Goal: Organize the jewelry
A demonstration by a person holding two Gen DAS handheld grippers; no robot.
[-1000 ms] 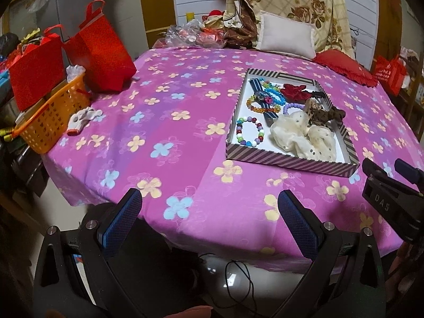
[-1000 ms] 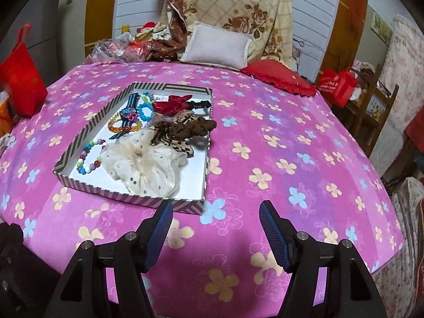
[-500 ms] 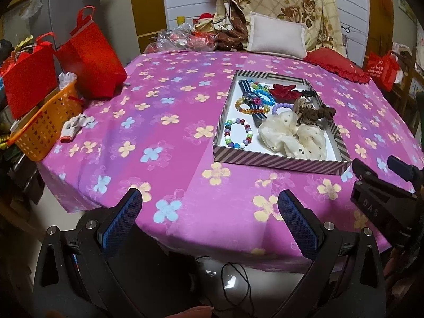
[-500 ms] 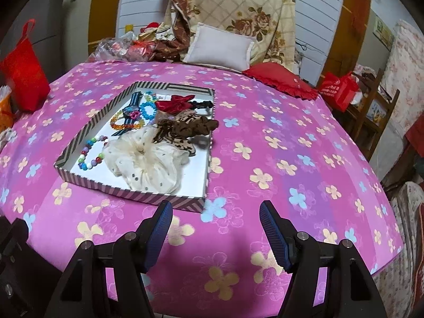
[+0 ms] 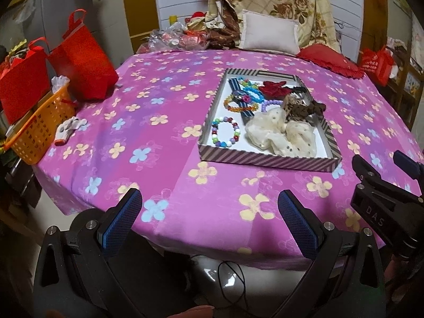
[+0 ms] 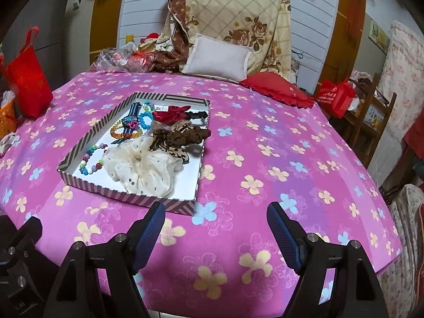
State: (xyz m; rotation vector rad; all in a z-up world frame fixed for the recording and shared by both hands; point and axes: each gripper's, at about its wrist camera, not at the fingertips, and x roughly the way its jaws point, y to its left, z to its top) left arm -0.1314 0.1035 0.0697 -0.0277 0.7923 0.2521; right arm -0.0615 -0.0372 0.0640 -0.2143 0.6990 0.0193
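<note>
- The jewelry lay in a shallow striped box (image 5: 267, 159) with a white floor, set on the surface (image 5: 159, 143), which wore a pink cloth printed with yellow and blue flowers.
- A multicoloured bead bracelet (image 5: 225, 132) lay flat in the box's near left corner, apart from the heap.
- Beside it sat a cream dotted scrunchie (image 5: 281, 135), with a brown patterned scrunchie (image 6: 177, 137) partly on top of it.
- Farther back were an amber bead bracelet (image 6: 126, 132), a blue bead bracelet (image 6: 145, 119), a dark striped band (image 6: 132, 111) and a red fabric bow (image 6: 172, 113), crowded close and overlapping.
- The letters "DAS" could be read on the right gripper's (image 6: 216, 221) body in the left wrist view.
- An orange basket (image 5: 39, 129) stood at the surface's left edge beside two red bags (image 5: 84, 63); its contents could not be made out. White gloves (image 5: 70, 127) lay just beside it.
- A white cushion (image 6: 220, 61) and a red cushion (image 6: 278, 90) rested at the far edge.
- The left gripper (image 5: 209, 220) hung at the near edge, fingers spread wide, holding nothing.
- The right gripper was likewise wide apart and empty, near the box's near right corner.
</note>
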